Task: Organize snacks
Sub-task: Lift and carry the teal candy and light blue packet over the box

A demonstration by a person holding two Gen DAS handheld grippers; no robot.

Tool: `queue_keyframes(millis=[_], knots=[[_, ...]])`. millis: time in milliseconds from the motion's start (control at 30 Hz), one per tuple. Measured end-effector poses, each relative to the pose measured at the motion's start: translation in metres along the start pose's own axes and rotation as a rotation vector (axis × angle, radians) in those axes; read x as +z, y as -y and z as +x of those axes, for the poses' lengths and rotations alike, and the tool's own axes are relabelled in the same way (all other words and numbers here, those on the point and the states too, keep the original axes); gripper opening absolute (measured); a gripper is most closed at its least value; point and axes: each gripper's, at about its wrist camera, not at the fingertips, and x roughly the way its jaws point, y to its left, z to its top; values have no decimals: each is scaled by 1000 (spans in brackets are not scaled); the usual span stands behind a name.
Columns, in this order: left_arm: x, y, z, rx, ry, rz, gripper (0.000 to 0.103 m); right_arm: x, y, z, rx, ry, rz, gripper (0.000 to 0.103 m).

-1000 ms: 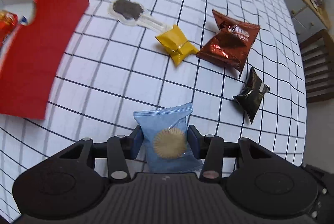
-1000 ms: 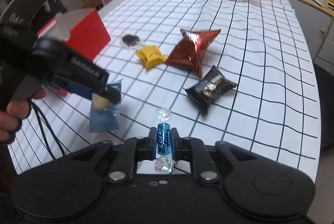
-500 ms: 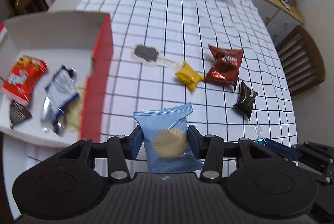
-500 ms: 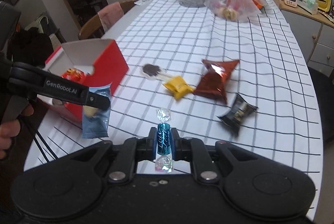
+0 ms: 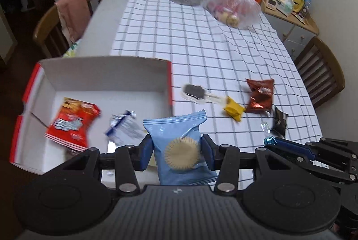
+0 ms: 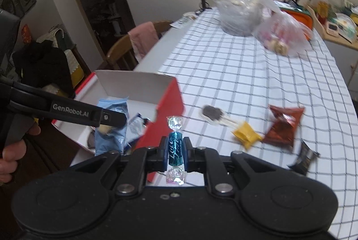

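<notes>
Left wrist view shows the open red cardboard box with white inside on the checked tablecloth, placed as the collecting bin: an orange-red snack bag and a blue-and-white wrapper lie in it. Held up near its near edge, seemingly for dropping in, the pale blue cookie packet is clamped in the left gripper. Smallest, the teal twist-wrapped candy is pinched upright in the right gripper, beside the box's red wall.
</notes>
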Motion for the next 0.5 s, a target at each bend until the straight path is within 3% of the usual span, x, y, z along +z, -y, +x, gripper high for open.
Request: queue_keyframes(millis=[500], knots=[[21,-109,5,151,8,1,46,34,-67,86,-21,-37,-53,11]])
